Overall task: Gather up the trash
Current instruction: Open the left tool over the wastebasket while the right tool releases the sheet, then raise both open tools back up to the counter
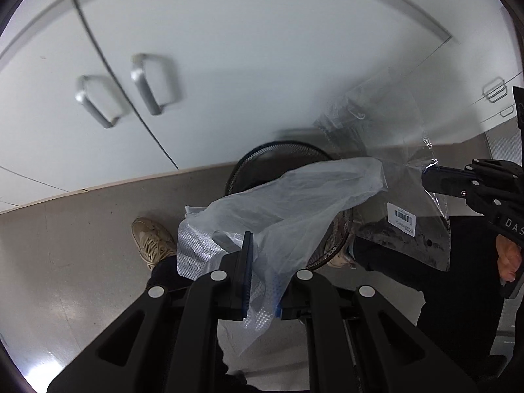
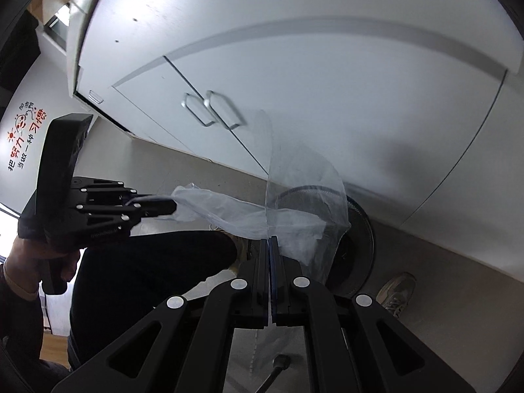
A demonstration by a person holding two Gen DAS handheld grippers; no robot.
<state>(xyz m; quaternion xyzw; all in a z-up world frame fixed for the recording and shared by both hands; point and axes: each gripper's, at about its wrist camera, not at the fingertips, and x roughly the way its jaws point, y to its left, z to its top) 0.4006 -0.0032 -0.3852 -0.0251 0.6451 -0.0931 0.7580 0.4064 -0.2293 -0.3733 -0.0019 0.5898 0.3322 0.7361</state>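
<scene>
My left gripper (image 1: 260,275) is shut on a crumpled whitish plastic bag (image 1: 294,203) with a bubble-wrap piece (image 1: 196,255). The bag hangs over a black mesh waste bin (image 1: 262,163) on the floor. My right gripper (image 2: 270,249) is shut on a clear plastic sleeve (image 2: 301,170) with a barcode label (image 1: 401,216), held above and beside the bin (image 2: 357,249). In the right wrist view the left gripper (image 2: 170,204) holds the whitish bag (image 2: 229,213) at left. In the left wrist view the right gripper (image 1: 429,177) comes in from the right.
White cabinet doors (image 1: 196,65) with metal handles (image 1: 144,85) stand behind the bin. The floor (image 1: 82,245) is grey. The person's shoe (image 1: 150,239) and dark trouser legs (image 2: 147,278) are close to the bin. A drawer unit (image 1: 494,95) is at right.
</scene>
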